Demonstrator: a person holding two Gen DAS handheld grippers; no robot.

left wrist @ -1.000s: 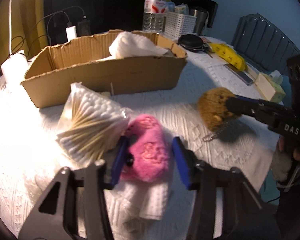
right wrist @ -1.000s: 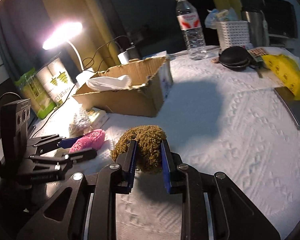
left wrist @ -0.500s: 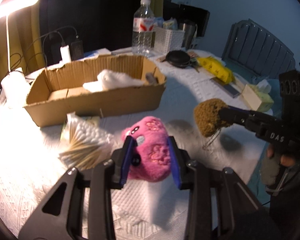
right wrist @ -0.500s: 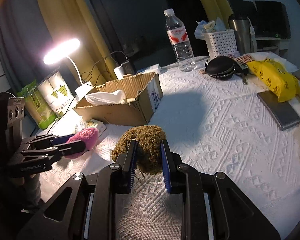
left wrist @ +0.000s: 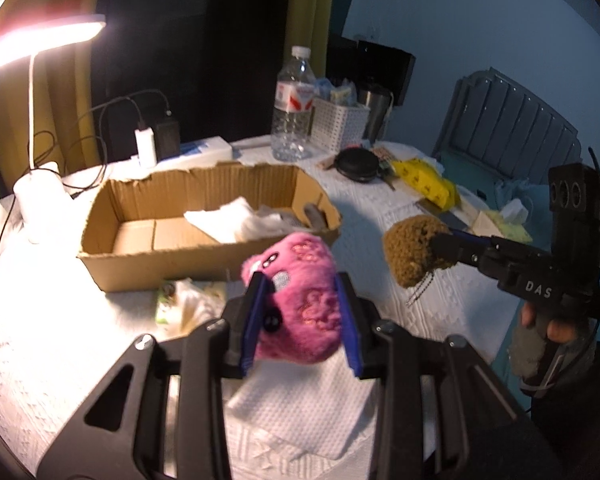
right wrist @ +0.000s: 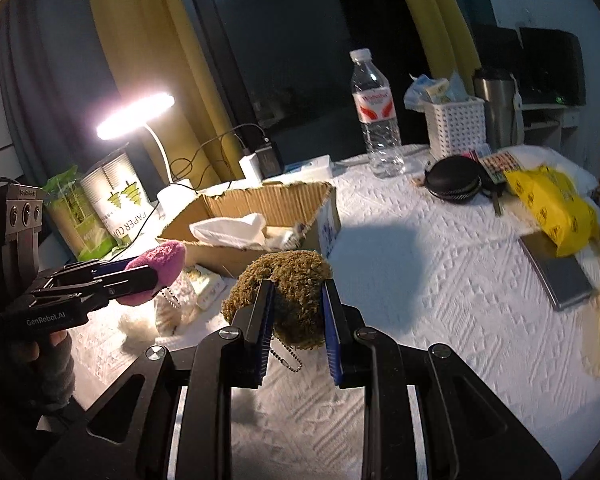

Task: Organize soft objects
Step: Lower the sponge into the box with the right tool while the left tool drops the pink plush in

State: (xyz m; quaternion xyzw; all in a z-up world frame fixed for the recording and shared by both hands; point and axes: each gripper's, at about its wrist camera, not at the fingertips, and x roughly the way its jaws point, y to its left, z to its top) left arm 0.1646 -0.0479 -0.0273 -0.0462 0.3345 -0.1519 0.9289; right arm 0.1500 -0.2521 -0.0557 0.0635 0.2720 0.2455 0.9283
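Above the table, left claw [left wrist: 300, 316] clamps pink plush [left wrist: 300, 300].

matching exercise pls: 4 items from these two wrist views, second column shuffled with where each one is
Items:
1. pink plush toy
2. brown fuzzy toy
3. white tissue
4. water bottle

Places:
A. lying inside the cardboard box
B. clamped in the right tongs, off the table
C. upright at the far side of the table, beside the white basket
D. clamped in the left tongs, off the table

Pairs: 1-D, 2-B, 3-A, 4-C
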